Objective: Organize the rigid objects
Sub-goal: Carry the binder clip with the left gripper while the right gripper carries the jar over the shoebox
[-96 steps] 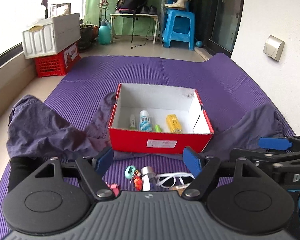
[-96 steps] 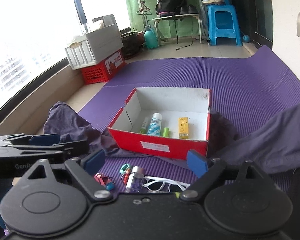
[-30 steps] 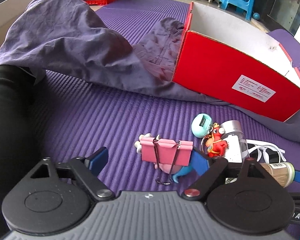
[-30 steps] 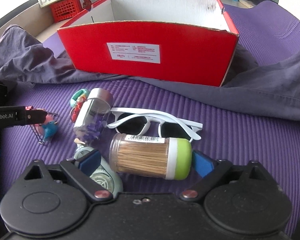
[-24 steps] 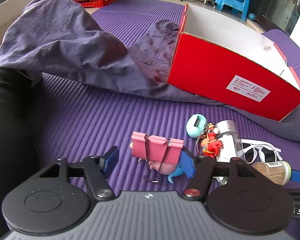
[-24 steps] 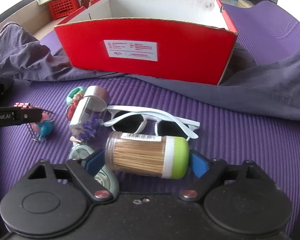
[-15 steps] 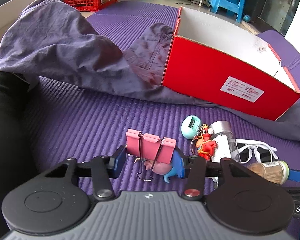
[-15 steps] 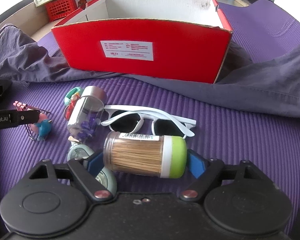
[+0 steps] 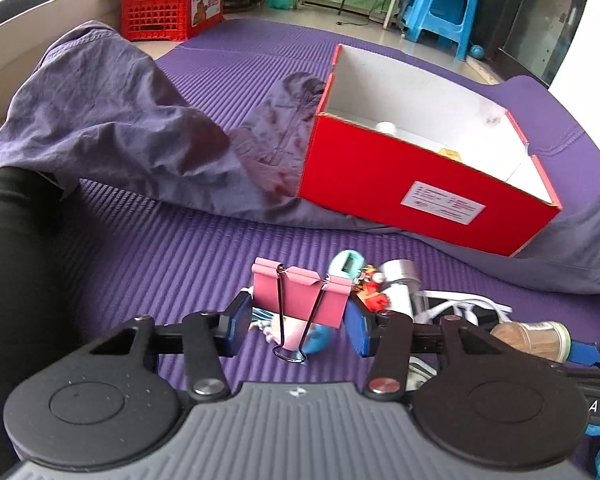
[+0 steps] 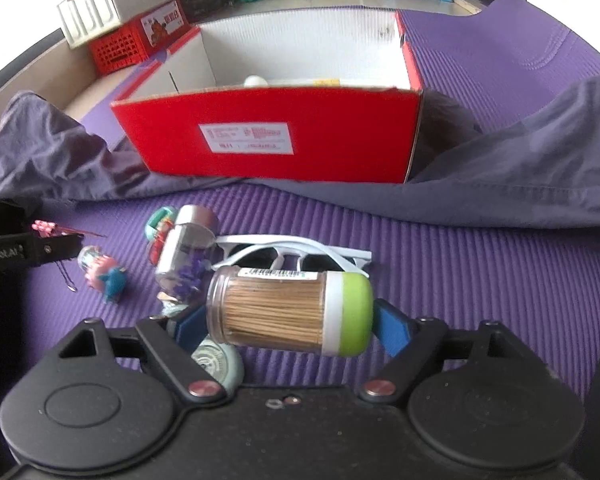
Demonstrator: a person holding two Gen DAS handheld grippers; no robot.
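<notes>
Over the ribbed purple foam mat (image 9: 148,264), your left gripper (image 9: 298,318) is clamping a pink metal binder clip (image 9: 300,298) while your right gripper (image 10: 288,320) is squeezing a clear green-capped toothpick jar (image 10: 288,310).

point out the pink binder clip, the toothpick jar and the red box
pink binder clip (image 9: 299,296), left wrist view, on its pink body.
toothpick jar (image 10: 272,310), right wrist view, on the clear wall over the toothpicks.
red box (image 10: 340,136), right wrist view, on its red front wall.
</notes>
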